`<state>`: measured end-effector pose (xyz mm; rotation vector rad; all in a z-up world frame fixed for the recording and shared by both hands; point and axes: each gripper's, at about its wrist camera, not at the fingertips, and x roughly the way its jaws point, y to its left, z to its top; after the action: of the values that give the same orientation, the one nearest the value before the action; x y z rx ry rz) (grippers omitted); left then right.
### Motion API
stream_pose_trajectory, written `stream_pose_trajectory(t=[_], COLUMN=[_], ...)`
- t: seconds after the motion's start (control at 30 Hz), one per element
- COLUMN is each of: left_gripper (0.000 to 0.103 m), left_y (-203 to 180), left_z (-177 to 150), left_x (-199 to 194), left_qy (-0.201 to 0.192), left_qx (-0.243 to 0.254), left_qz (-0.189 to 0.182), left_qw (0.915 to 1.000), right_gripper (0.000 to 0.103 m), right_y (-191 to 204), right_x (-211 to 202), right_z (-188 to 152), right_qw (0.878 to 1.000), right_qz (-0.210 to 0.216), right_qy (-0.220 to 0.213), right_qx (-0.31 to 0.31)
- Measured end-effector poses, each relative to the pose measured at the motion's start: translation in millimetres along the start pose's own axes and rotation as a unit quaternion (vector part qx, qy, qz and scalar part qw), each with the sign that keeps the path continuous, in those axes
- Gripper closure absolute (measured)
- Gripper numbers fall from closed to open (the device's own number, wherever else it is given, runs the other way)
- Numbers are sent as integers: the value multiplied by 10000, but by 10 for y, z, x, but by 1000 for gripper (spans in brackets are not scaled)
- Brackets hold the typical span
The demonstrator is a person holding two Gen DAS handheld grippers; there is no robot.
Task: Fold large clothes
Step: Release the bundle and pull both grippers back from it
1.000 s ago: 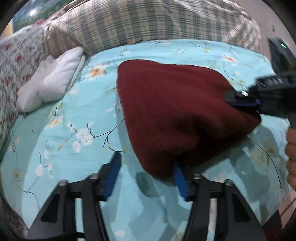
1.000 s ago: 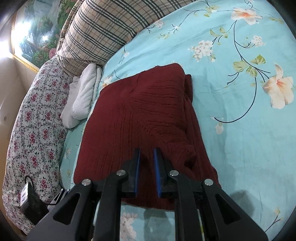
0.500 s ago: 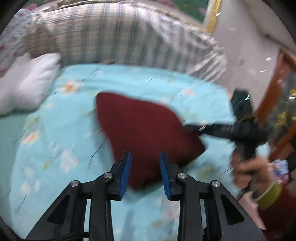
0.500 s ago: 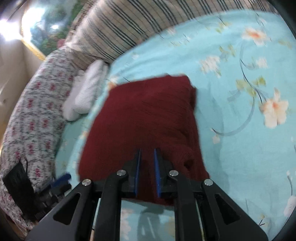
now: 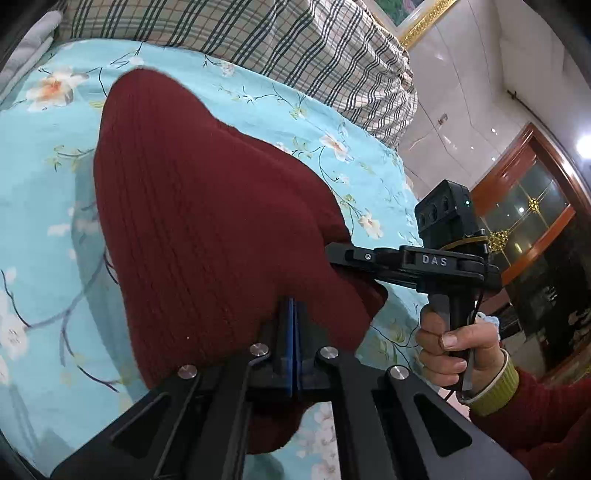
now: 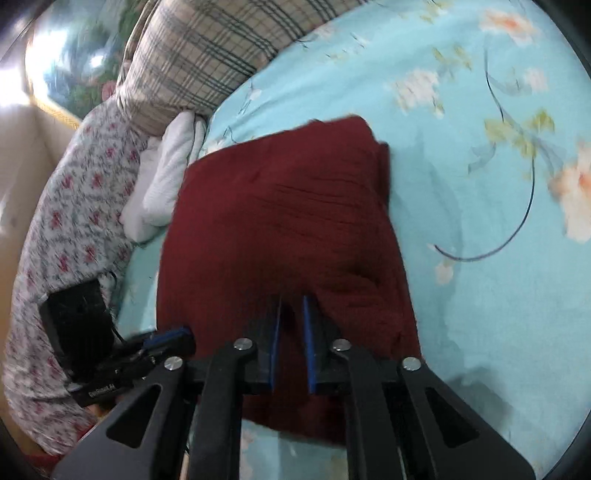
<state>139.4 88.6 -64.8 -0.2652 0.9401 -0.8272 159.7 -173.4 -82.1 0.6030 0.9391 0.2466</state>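
A dark red knitted sweater (image 5: 207,221) lies folded on the light blue flowered sheet (image 5: 48,184). My left gripper (image 5: 294,306) hovers over its near corner with jaws closing. The blue pads meet and no fabric shows between them. From the right wrist view the sweater (image 6: 288,221) fills the middle. My right gripper (image 6: 291,306) is at its near edge, jaws closing on red fabric in the narrow gap. The left wrist view shows the right gripper (image 5: 334,254) on the sweater's right corner, held by a hand (image 5: 450,343). The left gripper (image 6: 173,336) shows at lower left.
A plaid quilt (image 5: 258,33) is heaped along the head of the bed. A white folded cloth (image 6: 166,177) and a red-flowered cover (image 6: 66,206) lie left of the sweater. Bare sheet (image 6: 480,258) stretches to the right. A wooden cabinet (image 5: 535,221) stands beyond the bed.
My left gripper swung to the right over the sweater's near corner, and its jaws went from wide apart to shut. The right gripper stayed at the sweater's edge.
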Motion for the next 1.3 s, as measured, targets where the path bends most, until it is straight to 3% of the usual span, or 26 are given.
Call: stream_pose_trajectory(t=[0.03,0.27,0.37,0.47,0.53,0.57,0.63,0.73,0.8,0.83,0.87,0.9,0.93,0.97,1.03,1.07,1.13,1.23,1.3], left_gripper=[103,103,103,103,103,103,103,103,103,98,83,74,58,57,57,55,54,48,45], left_y=[-18,39,63,-7,-57,-64,-41,-72,-174,-245,-295,-345,-381,-408,-443,-432,-350,-350,-342], left_z=[-25,-47,-83,-19,-4,-5,-16,-10,-12,-14,-27,-31,-36,-46,-41,-39,-51,-108,-127], left_x=[7,52,-49,-59,-76,-83,-115,-193,-333,-428,-506,-604,-694,-750,-776,-742,-541,-338,-273], left_qy=[-38,-164,-181,-145,-134,-148,-182,-198,-285,-376,-464,-597,-751,-852,-936,-862,-425,-294,-291], left_qx=[-18,-101,-362,-319,-291,-317,-475,-699,-713,-675,-661,-678,-706,-687,-573,-542,-486,-211,-47], left_qz=[-4,6,38,338,544,572,569,665,825,919,1025,1227,1550,1856,2892,3119,3182,3341,3483], left_qw=[10000,9998,9992,9988,9980,9977,9971,9951,9936,9928,9914,9883,9825,9765,9509,9447,9458,9419,9369], right_gripper=[103,103,98,97,96,96,103,103,103,100,100,100,100,100,100,100,100,100,100], right_y=[-50,-190,38,400,547,548,365,39,86,136,184,231,268,311,447,496,540,464,314], right_x=[-9,-12,-127,-232,-126,-5,355,350,182,108,29,-68,-149,-242,-365,-402,-417,-259,-112], right_z=[-11,-19,41,235,410,480,533,505,445,400,350,287,208,144,31,-35,-141,-275,-325], right_qw=[10000,9996,9996,9967,9950,9947,9880,9980,9980,9975,9970,9969,9971,9971,9967,9965,9951,9902,9888], right_qz=[64,126,-126,-107,-231,-406,-1311,-593,-548,-596,-649,-624,-555,-469,-380,-348,-457,-1061,-1212], right_qy=[-36,-178,-227,-552,-547,-434,5,-135,-298,-349,-378,-417,-450,-497,-537,-511,-481,-192,31], right_qx=[36,190,-75,-593,-798,-835,-812,-166,-80,-139,-190,-221,-254,-321,-481,-558,-730,-888,-873])
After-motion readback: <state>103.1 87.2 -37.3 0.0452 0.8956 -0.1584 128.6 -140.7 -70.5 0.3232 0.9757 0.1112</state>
